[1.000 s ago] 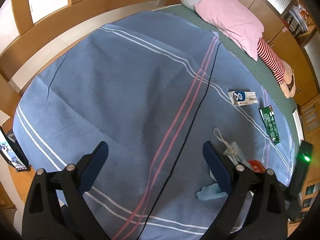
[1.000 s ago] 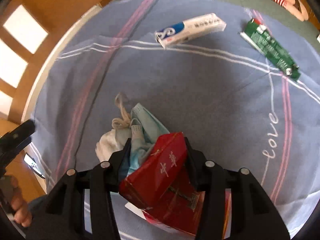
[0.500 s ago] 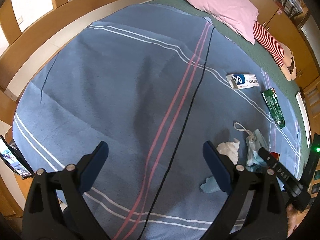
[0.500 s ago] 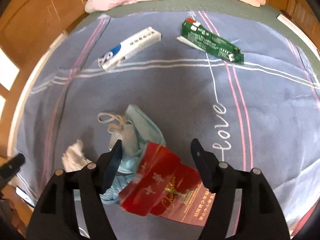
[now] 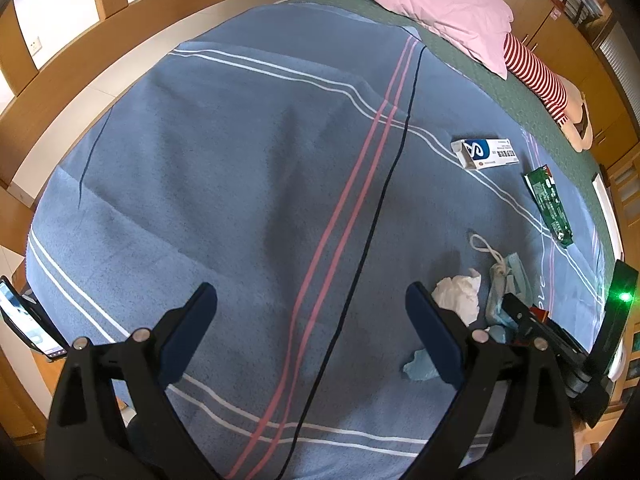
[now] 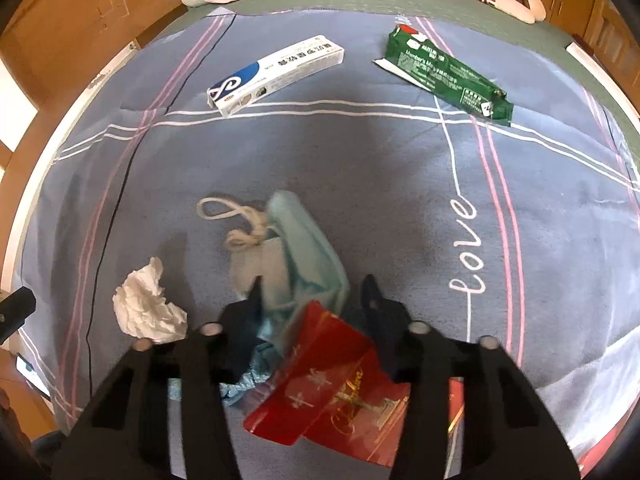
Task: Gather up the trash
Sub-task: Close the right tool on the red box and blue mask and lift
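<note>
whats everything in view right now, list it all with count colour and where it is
blanket: 1, blue with pink and white stripes, covers bed
box: 1, white and blue, far left
green pack: 1, far right
face mask: 1, light blue, centre
tissue: 1, white, crumpled, near left
red packet: 1, between right jaws
pillow: 1, pink, bed head
left gripper: black, open, empty
right gripper: black, jaws closing around packet, grip unclear

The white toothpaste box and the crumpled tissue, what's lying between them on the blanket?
Only bare blue blanket shows in the right wrist view between the white toothpaste box and the crumpled tissue.
</note>
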The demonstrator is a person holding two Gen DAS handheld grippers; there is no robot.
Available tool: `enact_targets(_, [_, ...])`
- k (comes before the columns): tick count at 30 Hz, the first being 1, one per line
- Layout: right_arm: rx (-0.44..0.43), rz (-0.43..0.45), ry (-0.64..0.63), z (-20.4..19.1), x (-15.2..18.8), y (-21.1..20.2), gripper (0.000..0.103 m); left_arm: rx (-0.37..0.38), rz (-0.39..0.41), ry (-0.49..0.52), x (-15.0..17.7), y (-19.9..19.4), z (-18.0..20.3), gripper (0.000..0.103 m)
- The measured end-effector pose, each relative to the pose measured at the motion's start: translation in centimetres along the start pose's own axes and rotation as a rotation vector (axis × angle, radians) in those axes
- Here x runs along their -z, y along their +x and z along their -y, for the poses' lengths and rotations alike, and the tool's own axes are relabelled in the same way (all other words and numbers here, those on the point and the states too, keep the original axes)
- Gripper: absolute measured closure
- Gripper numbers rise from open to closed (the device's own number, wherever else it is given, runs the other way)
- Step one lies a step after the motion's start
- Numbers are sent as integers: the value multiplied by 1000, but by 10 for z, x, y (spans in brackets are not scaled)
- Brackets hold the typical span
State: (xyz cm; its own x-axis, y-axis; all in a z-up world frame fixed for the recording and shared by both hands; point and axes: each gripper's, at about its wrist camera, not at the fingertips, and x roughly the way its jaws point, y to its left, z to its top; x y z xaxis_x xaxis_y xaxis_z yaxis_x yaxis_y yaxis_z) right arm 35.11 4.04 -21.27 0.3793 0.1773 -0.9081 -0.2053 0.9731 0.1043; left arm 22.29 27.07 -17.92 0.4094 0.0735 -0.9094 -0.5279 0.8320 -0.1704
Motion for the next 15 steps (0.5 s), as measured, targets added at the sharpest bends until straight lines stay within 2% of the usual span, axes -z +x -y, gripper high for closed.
enact_targets(5, [24,34,11,4,-2,-11,66,26,-9,-2,-4,0,-3,8])
enact_targets(8, [12,33,41,10,-2,-17,65,36,-2,-49,-9,-1,-16,8])
enact_targets(12, [-29,60,95,22,2,-28,61,64,-5,-100,-10,0,-27,10])
enact_targets(15, [-34,77,115,29,8,-36,56,68,-11,-50,-6,2,-15,14])
